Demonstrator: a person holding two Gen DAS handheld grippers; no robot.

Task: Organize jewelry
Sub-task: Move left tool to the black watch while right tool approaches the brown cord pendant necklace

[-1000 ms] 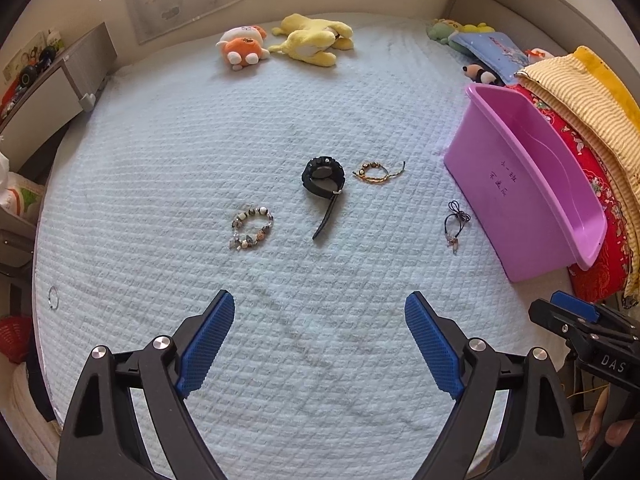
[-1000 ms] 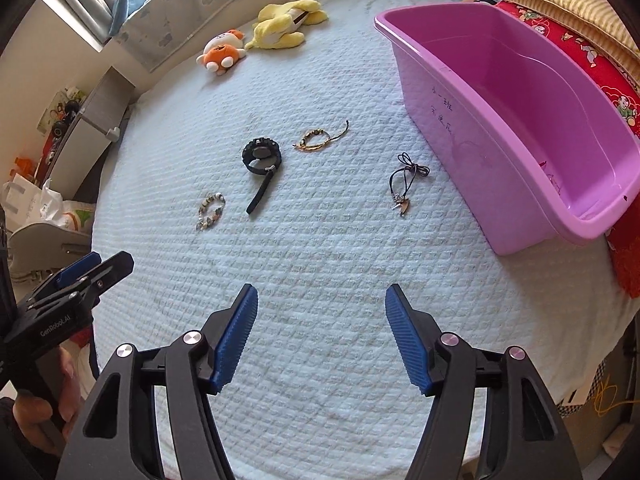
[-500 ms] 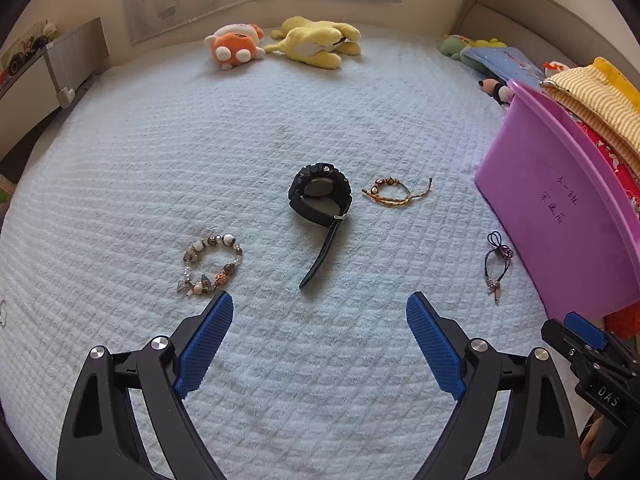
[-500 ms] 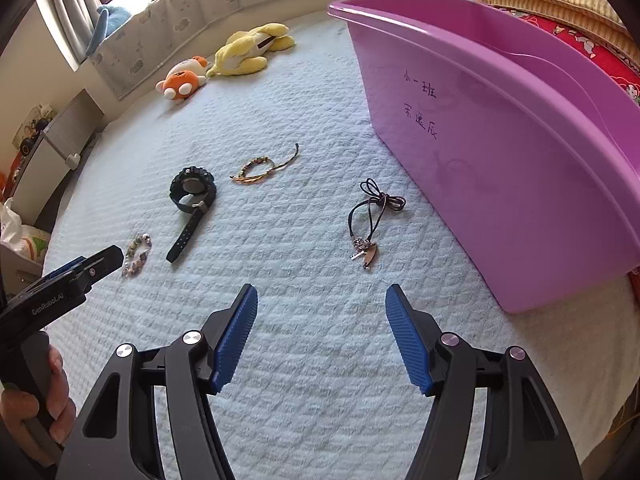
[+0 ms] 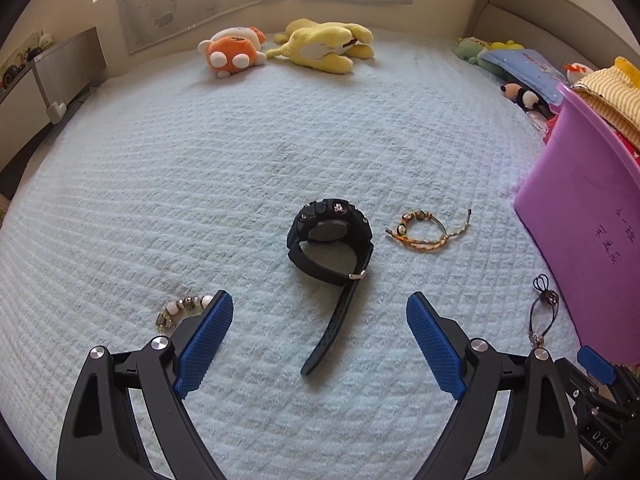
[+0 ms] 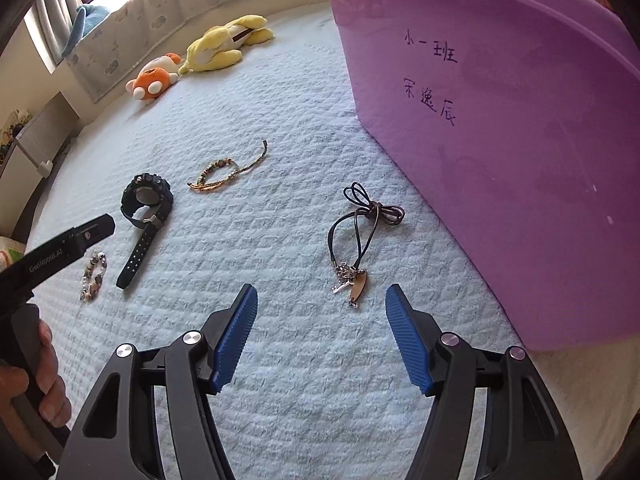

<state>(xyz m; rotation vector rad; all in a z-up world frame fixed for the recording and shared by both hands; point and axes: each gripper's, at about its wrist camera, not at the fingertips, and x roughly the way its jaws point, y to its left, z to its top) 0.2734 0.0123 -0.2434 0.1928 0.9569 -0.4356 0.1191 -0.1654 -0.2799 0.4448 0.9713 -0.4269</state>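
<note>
A big bed [image 5: 200,168] with a white bumpy cover holds everything. A purple tub [image 6: 520,160] with writing on its side sits on the bed at the right. Two soft toys, one yellow [image 5: 324,46] and one orange [image 5: 232,52], lie at the far end.

The left tool [image 5: 320,332] is wide open and holds nothing. The loose strap end of a black watch [image 5: 332,240] lies between its blue fingers. The right tool [image 6: 322,334] is wide open too, just in front of a black cord necklace [image 6: 356,232] beside the tub.

A woven bracelet [image 5: 424,232] lies between the watch and the tub. A bead bracelet [image 5: 180,308] peeks out beside the left tool.
</note>
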